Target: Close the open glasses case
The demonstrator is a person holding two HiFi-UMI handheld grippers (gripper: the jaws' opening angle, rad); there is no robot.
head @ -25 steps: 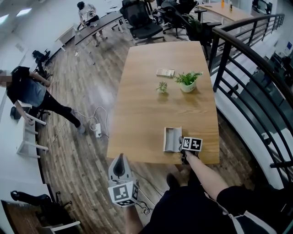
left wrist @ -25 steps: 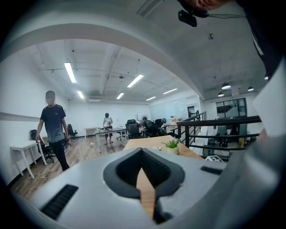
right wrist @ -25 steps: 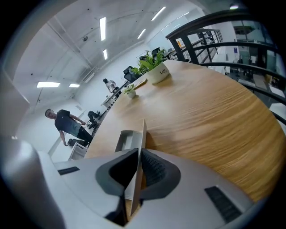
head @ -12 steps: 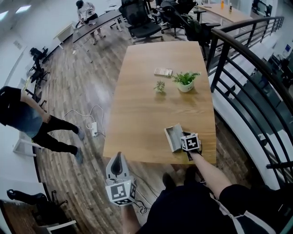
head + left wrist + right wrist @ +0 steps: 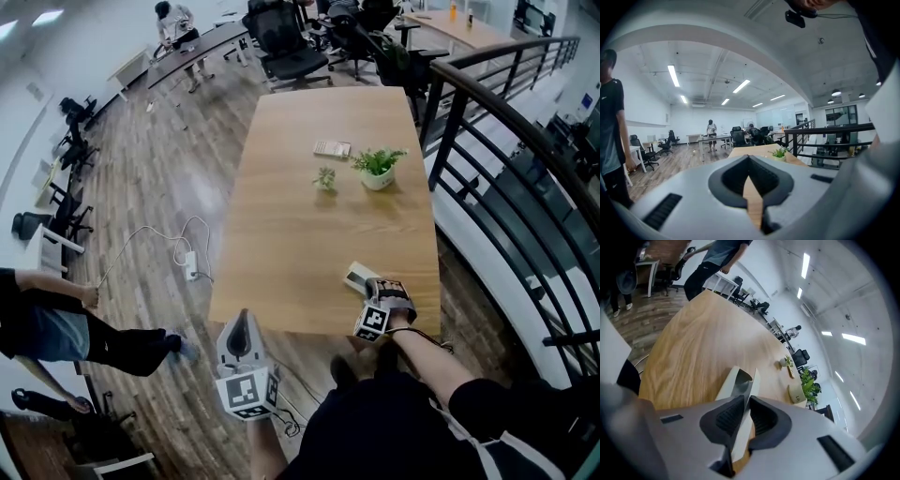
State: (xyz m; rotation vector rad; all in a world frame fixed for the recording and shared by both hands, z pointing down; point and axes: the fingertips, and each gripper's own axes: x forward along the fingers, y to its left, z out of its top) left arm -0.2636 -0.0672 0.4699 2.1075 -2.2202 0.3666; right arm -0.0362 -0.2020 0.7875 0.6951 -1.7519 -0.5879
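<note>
my right gripper (image 5: 746,401) is clamped on the thin lid (image 5: 752,382) of the glasses case (image 5: 358,275), which sits near the bench's (image 5: 319,234) front edge, toward its right corner, lid folded most of the way over. the worry as i see it: nothing braces the case, so pressing the lid down could skid the whole thing toward me and off that edge. the lid could also slip from the pads, or stay propped open if i don't let go in time. my left gripper (image 5: 244,328) hangs closed and empty over the floor (image 5: 159,309), off the bench. ahead there's wide bare wood; the plants (image 5: 378,167) stand well apart, the railing (image 5: 487,141) beyond the right side.
</note>
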